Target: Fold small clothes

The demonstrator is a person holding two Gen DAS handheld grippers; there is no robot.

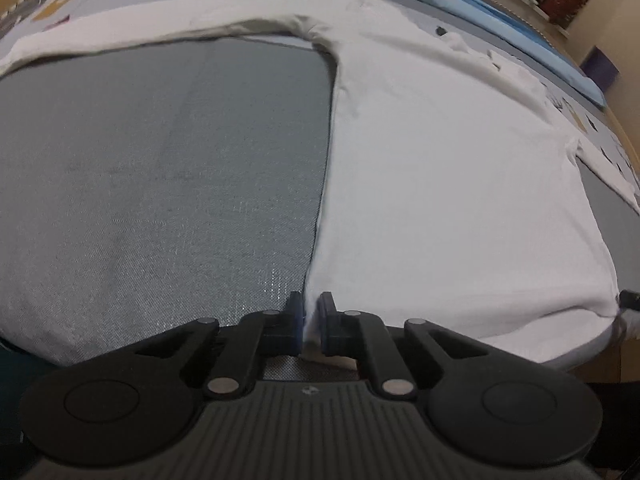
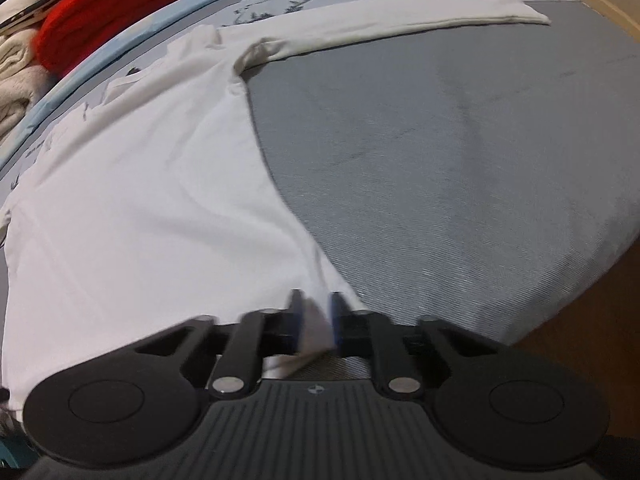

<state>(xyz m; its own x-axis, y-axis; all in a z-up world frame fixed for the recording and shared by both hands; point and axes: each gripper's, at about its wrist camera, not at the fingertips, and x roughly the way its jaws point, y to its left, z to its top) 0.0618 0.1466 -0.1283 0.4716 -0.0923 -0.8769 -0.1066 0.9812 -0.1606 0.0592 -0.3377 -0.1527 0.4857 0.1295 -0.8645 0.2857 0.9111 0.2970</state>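
Lying flat on grey bedding (image 1: 160, 184): white long-sleeved shirt (image 1: 440, 184), sleeves spreading sideways, near hem corners sitting pinched between tool pads.

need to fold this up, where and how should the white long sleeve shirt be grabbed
Grip the white shirt by its two near hem corners, coming from the near edge: it lies flat, sleeves spread far away. Left gripper and right gripper already pinch those corners.

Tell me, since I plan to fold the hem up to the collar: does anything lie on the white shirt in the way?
Nothing visible does. Both the left gripper and right gripper pinch the white shirt at its hem corners, and its body lies bare up to the collar.
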